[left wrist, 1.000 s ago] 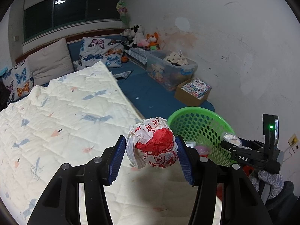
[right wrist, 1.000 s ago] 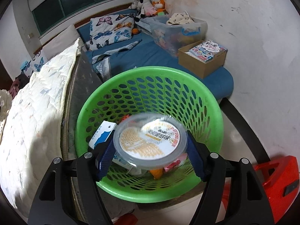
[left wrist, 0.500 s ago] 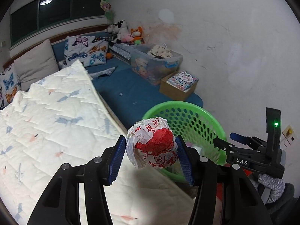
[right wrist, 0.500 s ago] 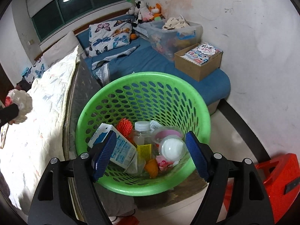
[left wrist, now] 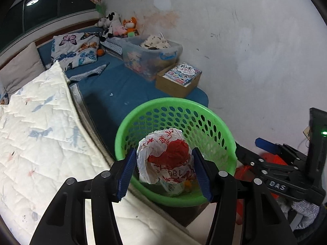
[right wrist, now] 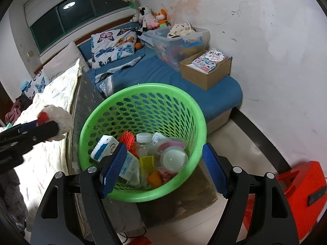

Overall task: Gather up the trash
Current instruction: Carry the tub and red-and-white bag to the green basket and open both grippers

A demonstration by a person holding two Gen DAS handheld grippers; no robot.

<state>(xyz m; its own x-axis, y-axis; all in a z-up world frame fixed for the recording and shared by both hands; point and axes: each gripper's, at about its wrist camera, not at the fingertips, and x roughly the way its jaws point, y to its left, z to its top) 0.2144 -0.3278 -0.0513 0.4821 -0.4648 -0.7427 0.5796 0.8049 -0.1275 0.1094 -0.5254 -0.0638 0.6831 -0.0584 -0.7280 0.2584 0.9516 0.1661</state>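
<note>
fingers [left wrist: 127,173]: 4 | wrapper ball [left wrist: 166,157]: 1 | green basket [right wrist: 196,114]: 1

you bring the wrapper ball [left wrist: 166,156] from over the quilt to the green basket [right wrist: 196,110]; the round container [right wrist: 173,159] you released lies inside it.

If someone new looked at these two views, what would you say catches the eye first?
The bright green basket on the floor beside the bed, part full of trash, dominates both views. Next comes the crumpled red and white bag clamped in the left gripper, held near the basket's rim on the bed side. The right gripper stands open and empty over the basket, with an orange-red object on the floor at the right.
</note>
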